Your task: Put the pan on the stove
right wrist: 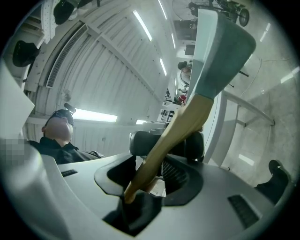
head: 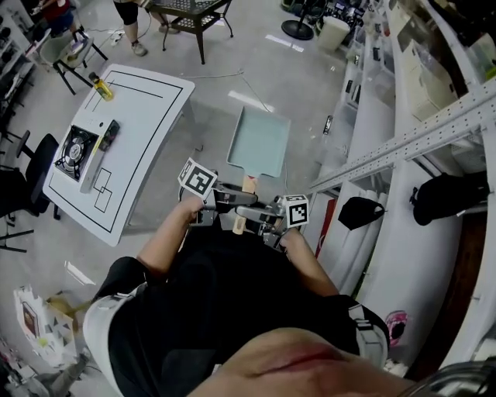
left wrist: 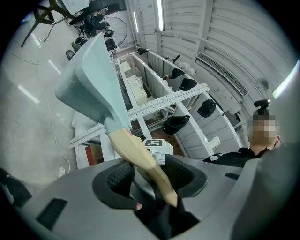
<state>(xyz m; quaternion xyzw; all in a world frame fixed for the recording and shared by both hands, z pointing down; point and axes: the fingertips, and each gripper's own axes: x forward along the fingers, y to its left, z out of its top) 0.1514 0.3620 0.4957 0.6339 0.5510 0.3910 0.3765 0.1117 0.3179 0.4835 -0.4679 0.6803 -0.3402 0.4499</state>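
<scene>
White table (head: 147, 132) at 10 o'clock, black outlines drawn on top. Yellow bottle (head: 101, 88) near its far corner; small black device (head: 109, 133) mid-top. Black chair (head: 31, 186) at 9 o'clock, just beside table. Dark lattice table (head: 194, 12) at 12 o'clock, person's legs (head: 133, 27) near it. Floor fan (head: 298, 28) at 1 o'clock. White shelving (head: 387, 147) along 3 o'clock side, black caps (head: 359, 211) on it.

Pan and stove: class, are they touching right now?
Apart. Head view shows the pan held above the floor, well clear of the stove on the white table.
</scene>
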